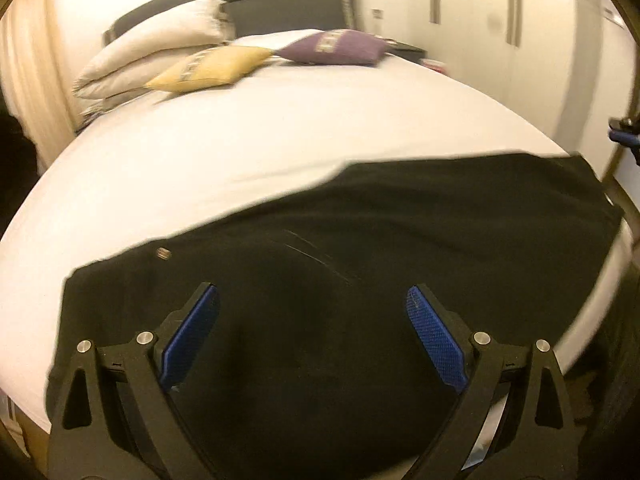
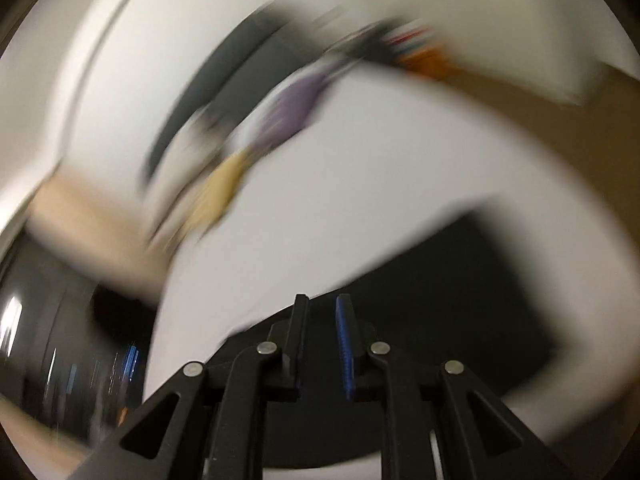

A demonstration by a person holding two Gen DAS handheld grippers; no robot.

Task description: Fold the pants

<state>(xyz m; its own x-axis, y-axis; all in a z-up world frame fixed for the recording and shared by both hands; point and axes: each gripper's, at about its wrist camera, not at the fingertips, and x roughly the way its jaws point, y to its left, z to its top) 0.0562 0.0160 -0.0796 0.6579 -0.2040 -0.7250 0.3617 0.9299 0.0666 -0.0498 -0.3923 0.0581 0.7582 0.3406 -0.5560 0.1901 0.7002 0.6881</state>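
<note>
It was a home bedroom: a wide bed (image 1: 280, 128) under a white sheet, a dark padded headboard (image 1: 280, 4) at twelve o'clock, stacked pillows (image 1: 152, 52) at eleven, yellow (image 1: 212, 68) and purple (image 1: 332, 46) cushions, and wardrobe doors (image 1: 472, 0) at one.

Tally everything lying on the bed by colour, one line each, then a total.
Black folded pants: 1
Yellow square cushion: 1
Purple square cushion: 1
White pillows, stacked: 2, as far as the blur lets me tell
Total: 5
</note>
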